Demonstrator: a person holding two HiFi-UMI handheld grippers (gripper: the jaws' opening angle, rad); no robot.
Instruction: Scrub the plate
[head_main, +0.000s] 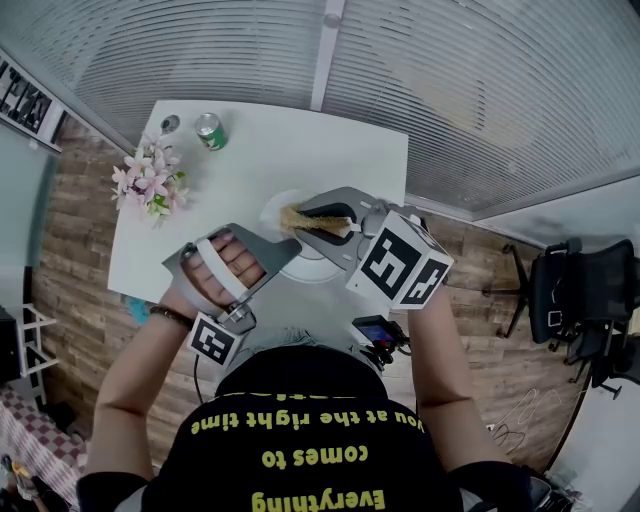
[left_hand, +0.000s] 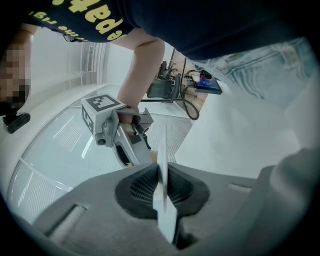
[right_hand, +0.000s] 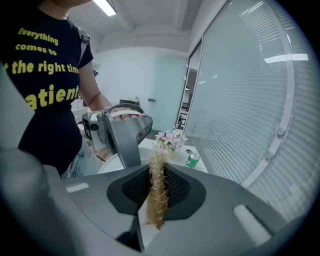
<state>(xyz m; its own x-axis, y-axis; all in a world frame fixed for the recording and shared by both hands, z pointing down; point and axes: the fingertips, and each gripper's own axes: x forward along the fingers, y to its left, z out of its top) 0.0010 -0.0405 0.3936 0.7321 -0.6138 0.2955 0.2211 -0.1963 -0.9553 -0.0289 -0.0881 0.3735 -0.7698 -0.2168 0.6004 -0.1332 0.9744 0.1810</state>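
Left gripper (left_hand: 161, 181): jaws closed on the rim of the plate (left_hand: 165, 217), which shows edge-on as a thin white blade between the pads.
Right gripper (right_hand: 159, 184): jaws nipped on a scrub pad (right_hand: 158, 202), a thin tan fibrous sheet standing on edge and poking past the tips.
Plate position: over the middle of the white table (head_main: 330, 150), in front of the person. Its rim is in the left jaws and the pad is over its face. Whether pad and plate touch cannot be told.
Plate handling (judged): stiff and smooth, probably glazed, so slippery and breakable. Light enough for a one-sided rim hold, but likely to lever in the pads under scrubbing pressure.
Hold point (judged): the rim, with the pads set well past the lip, opposite the side being scrubbed.
Pad handling (judged): soft, light and easily bent, so best held short.
Beyond: flowers (head_main: 150, 183) and a green can (head_main: 209, 131) at the table's far left corner, well apart from the plate.
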